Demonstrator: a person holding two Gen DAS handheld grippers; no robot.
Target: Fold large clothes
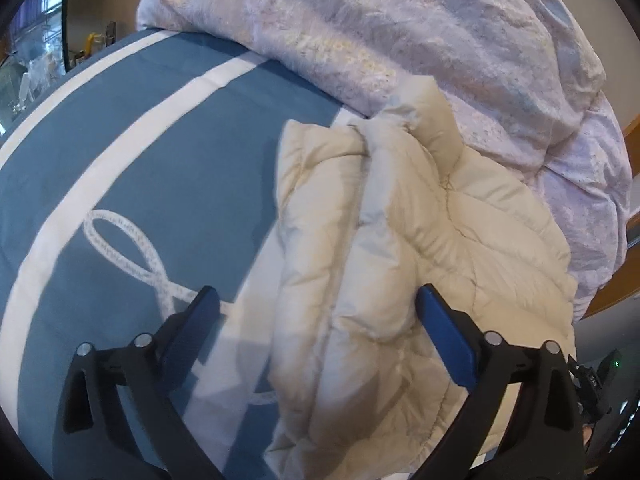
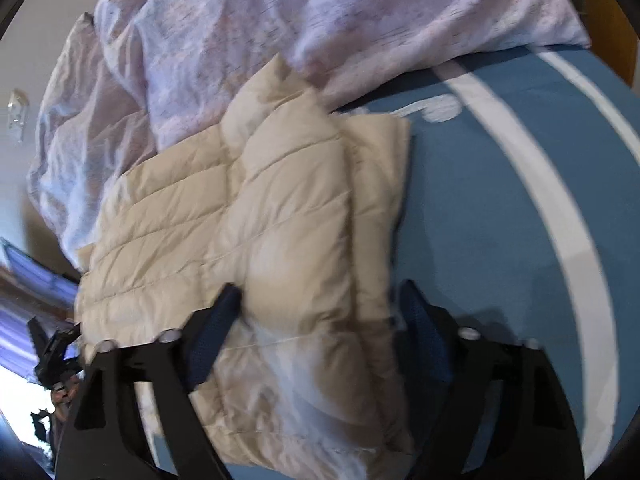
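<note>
A cream quilted puffer jacket [image 1: 400,248] lies folded on a blue bed cover [image 1: 160,152] with white stripes. My left gripper [image 1: 316,292] hangs open above the jacket's left edge. One blue pad [image 1: 200,320] is over the cover and the other [image 1: 444,332] is over the jacket. In the right wrist view the jacket [image 2: 248,216] lies flat, and my right gripper [image 2: 320,288] straddles a puffy fold near its right edge. That fold sits between the fingers, which stand wide. The picture is blurred, and I see no firm pinch.
A crumpled pale pink duvet [image 1: 400,32] is heaped behind the jacket and touches its far end [image 2: 280,20]. A white looped ribbon print [image 1: 124,244] marks the cover. A wooden bed edge [image 1: 616,292] shows at the right, and cluttered shelves [image 1: 36,64] at the far left.
</note>
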